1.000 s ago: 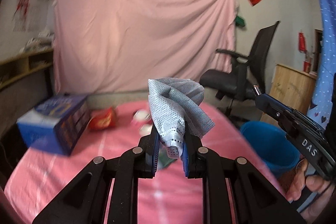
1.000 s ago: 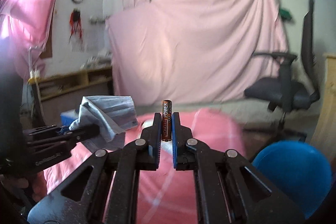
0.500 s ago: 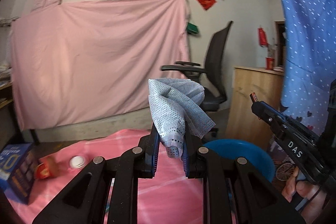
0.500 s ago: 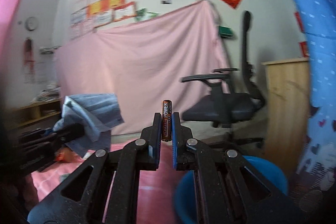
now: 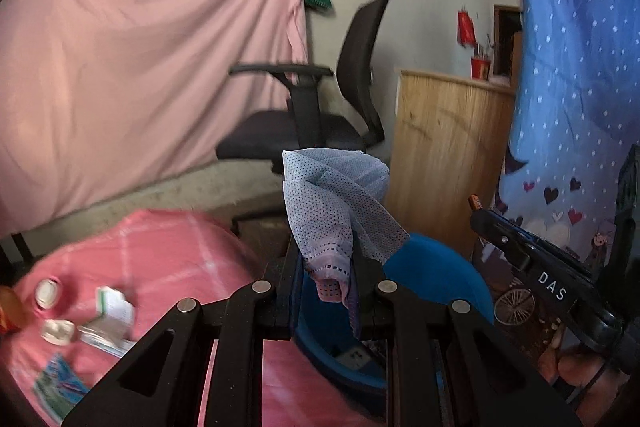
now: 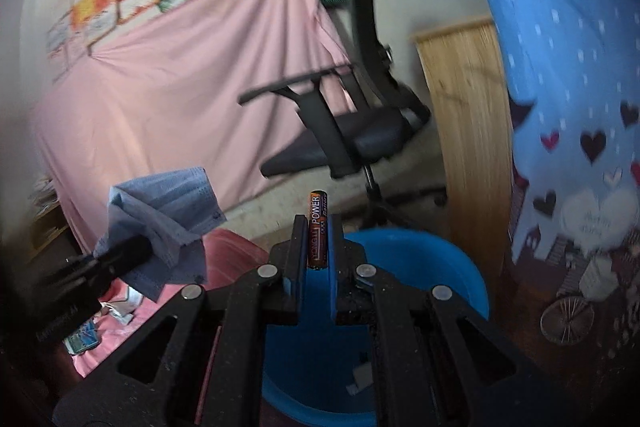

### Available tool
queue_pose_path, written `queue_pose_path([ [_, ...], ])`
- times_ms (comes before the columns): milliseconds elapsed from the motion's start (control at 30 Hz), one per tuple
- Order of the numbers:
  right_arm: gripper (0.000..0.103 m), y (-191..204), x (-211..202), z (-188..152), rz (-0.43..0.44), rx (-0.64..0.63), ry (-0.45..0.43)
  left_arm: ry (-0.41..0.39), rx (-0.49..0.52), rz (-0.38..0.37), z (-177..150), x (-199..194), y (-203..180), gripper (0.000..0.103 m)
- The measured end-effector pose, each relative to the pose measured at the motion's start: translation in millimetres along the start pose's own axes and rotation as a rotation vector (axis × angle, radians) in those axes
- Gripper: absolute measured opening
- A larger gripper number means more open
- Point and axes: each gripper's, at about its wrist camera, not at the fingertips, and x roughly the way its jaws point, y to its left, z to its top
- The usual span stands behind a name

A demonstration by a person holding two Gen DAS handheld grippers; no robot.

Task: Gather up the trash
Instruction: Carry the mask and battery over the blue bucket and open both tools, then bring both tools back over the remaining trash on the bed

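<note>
Above the blue bin (image 6: pixel 416 267): left gripper (image 5: pixel 326 267) pinched a crumpled blue face mask (image 5: pixel 336 203); right gripper (image 6: pixel 318 251) clamped an upright battery (image 6: pixel 318 227). Pink-covered counter (image 5: pixel 160 259) alongside bore scattered litter.

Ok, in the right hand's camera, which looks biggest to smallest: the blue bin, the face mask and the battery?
1. Blue bin, biggest, though the gripper hides part of it.
2. Face mask, held in the left gripper.
3. Battery, smallest, even though it is very near the camera, pinched in the right gripper.
</note>
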Motion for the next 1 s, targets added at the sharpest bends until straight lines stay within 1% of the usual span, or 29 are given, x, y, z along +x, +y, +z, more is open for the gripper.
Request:
queue_pose_path([
  [33,0.035,-4,4,-2,-0.006,0.009,0.025,0.021,-0.011,-0.012,-1,7,-1,0.016],
  [100,0.035,-11,8,-4,-0.013,0.023,0.047,0.076,-0.039,-0.036,-2,24,-1,0.016],
  [233,0.035,-23,14,-11,-0.029,0.063,0.09,0.162,-0.087,-0.047,-4,49,3,0.017],
  [367,0.035,-30,29,-12,-0.026,0.092,0.133,0.211,-0.108,-0.066,-4,63,5,0.02],
  [433,0.036,-32,35,-12,-0.025,0.1,0.144,0.235,-0.106,-0.058,-5,67,5,0.026],
  [500,0.036,-32,38,-15,-0.024,0.105,0.161,0.25,-0.129,-0.054,-7,68,8,0.037],
  [633,0.036,-34,37,-15,-0.023,0.108,0.161,0.25,-0.166,-0.059,-10,65,14,0.043],
  [800,0.037,-29,36,-12,-0.018,0.095,0.145,0.224,-0.163,-0.042,-8,52,15,0.044],
  [1000,0.037,-16,31,-7,-0.007,0.045,0.113,0.183,-0.176,-0.012,-5,36,21,0.044],
])
